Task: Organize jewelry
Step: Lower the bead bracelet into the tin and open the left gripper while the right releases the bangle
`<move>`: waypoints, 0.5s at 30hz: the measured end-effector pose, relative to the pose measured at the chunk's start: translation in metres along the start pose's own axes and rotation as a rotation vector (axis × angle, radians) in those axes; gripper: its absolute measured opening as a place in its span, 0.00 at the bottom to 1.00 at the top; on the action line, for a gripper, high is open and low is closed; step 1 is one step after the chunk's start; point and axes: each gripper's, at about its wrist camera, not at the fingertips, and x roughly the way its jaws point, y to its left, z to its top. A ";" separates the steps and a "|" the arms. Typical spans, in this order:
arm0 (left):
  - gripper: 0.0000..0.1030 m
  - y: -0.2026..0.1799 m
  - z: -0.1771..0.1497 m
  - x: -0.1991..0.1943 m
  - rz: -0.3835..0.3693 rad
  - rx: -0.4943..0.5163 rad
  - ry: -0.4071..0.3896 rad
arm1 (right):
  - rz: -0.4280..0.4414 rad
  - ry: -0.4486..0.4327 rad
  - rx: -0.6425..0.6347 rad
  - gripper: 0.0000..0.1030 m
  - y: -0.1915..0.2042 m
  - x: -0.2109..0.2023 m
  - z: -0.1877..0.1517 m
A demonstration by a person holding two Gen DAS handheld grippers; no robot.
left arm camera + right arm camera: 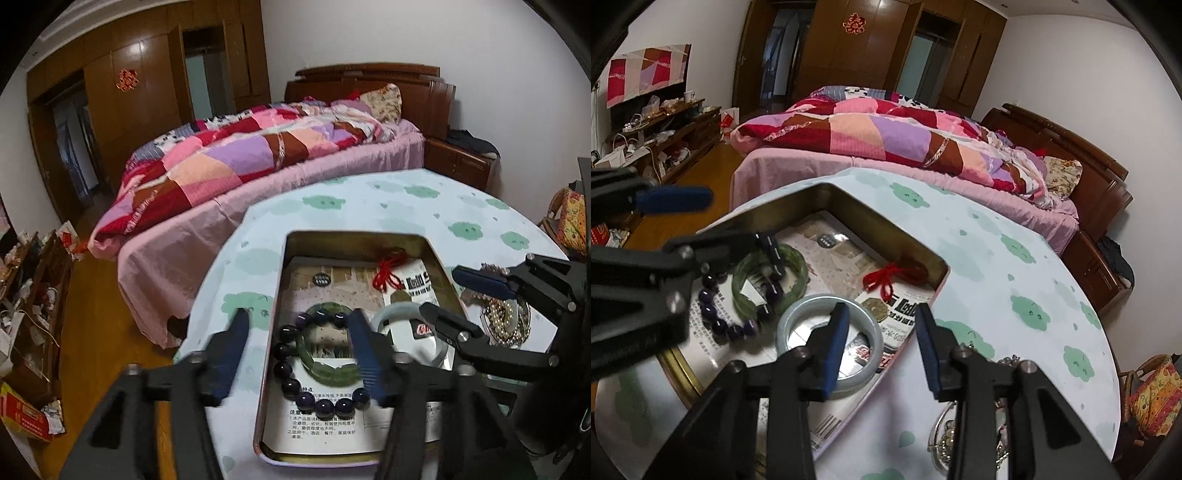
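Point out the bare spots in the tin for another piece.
Free: the far end of the tin, between its back wall and the green bangle. Crowded: the near half, with the bead bracelet, pale bangle and red-corded charm.

I am making out few readable signs. A red double-happiness paper cutout (pixel 126 79) is hanging on the brown wardrobe door (pixel 147 92). Printed leaflets (pixel 325 424) are lying in the tin box (pixel 271 332), carrying lines of small black Chinese print; I am reading only the heading characters 注意. A white card (pixel 905 306) there is showing bold black characters, too cropped for me to read.
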 end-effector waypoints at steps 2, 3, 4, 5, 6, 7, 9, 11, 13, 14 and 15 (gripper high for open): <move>0.57 -0.001 0.001 -0.002 -0.004 0.002 0.000 | 0.003 -0.003 0.007 0.38 -0.002 -0.002 0.000; 0.57 -0.002 0.001 -0.002 0.000 0.004 0.000 | 0.001 -0.007 0.011 0.38 -0.003 -0.003 -0.001; 0.57 -0.003 0.001 -0.002 0.006 0.006 0.000 | 0.000 -0.011 0.017 0.39 -0.005 -0.005 -0.001; 0.57 -0.003 0.001 -0.003 0.009 0.005 -0.001 | 0.000 -0.015 0.025 0.39 -0.007 -0.007 -0.002; 0.57 -0.003 0.001 -0.003 0.012 0.005 -0.001 | -0.001 -0.018 0.029 0.40 -0.008 -0.008 -0.002; 0.57 -0.004 0.001 -0.003 0.017 0.006 -0.001 | -0.003 -0.022 0.033 0.40 -0.009 -0.009 -0.002; 0.57 -0.006 0.000 -0.004 0.026 0.009 -0.003 | -0.005 -0.028 0.041 0.40 -0.012 -0.013 -0.003; 0.57 -0.007 -0.001 -0.004 0.029 0.008 -0.001 | -0.007 -0.032 0.049 0.40 -0.015 -0.015 -0.006; 0.57 -0.010 -0.002 -0.003 0.031 0.008 0.001 | -0.009 -0.032 0.057 0.40 -0.018 -0.017 -0.008; 0.57 -0.012 -0.002 -0.003 0.029 0.010 0.001 | -0.011 -0.033 0.062 0.40 -0.020 -0.018 -0.010; 0.57 -0.015 -0.002 -0.002 0.026 0.013 0.002 | -0.014 -0.033 0.071 0.40 -0.024 -0.019 -0.012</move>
